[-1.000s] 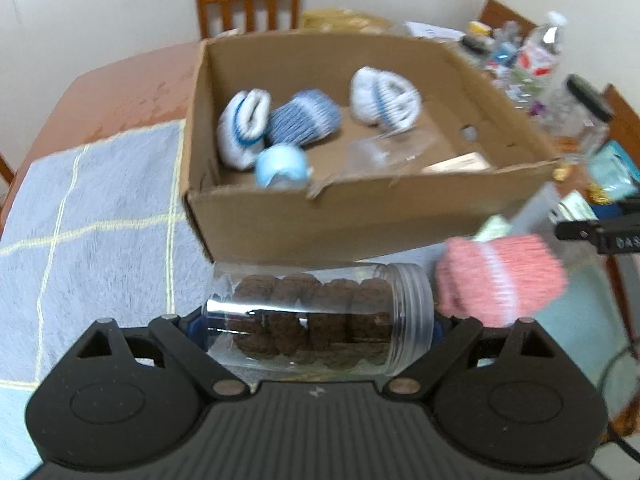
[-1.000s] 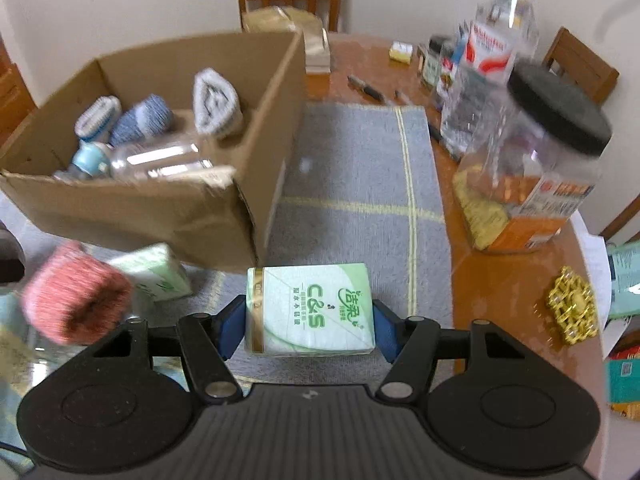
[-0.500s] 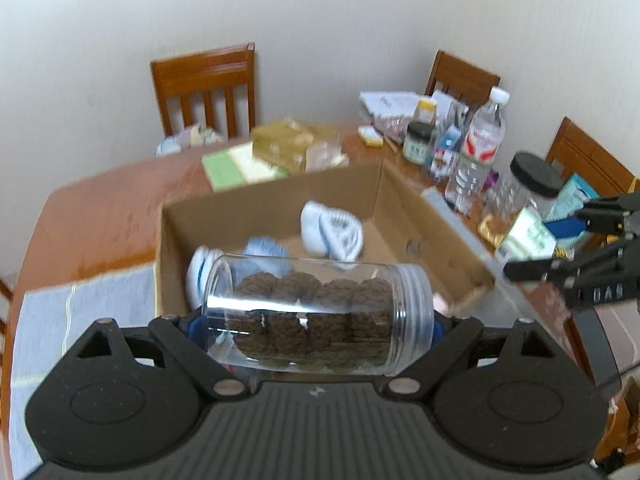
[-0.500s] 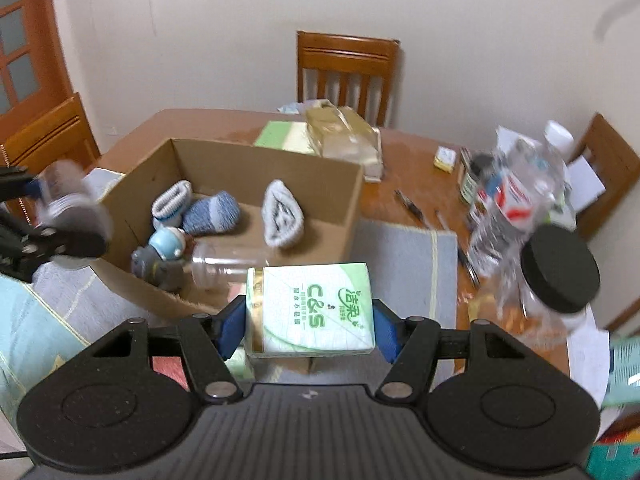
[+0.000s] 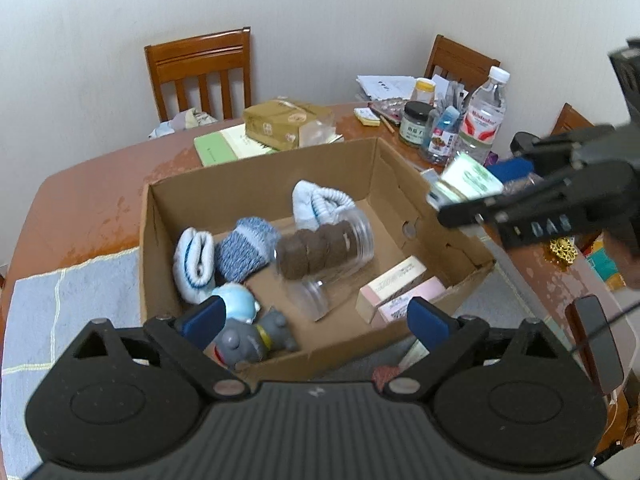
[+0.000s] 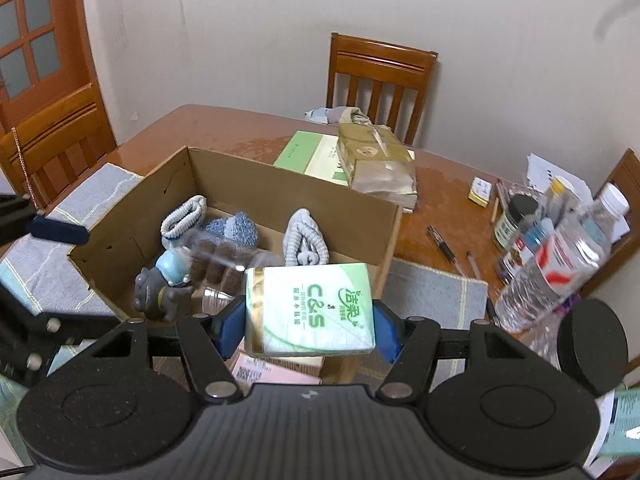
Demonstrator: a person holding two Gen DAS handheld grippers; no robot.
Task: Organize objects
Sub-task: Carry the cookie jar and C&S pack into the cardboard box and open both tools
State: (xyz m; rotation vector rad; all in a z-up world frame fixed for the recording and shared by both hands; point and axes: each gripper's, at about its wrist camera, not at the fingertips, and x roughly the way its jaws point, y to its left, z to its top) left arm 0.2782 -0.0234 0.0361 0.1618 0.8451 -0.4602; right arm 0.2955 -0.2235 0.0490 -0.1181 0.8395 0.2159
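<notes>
Left gripper (image 5: pixel 316 320) jaws opening, nothing between; cookie jar (image 5: pixel 324 250) dropping into cardboard box (image 5: pixel 440 216) middle. Right gripper (image 6: pixel 308 330) clamped on tissue pack (image 6: pixel 310 310) above box's near edge, probably next in.

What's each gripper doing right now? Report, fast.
Left gripper: jaws opening, nothing between them; cookie jar released into the box.
Right gripper: shut on tissue pack.
</notes>
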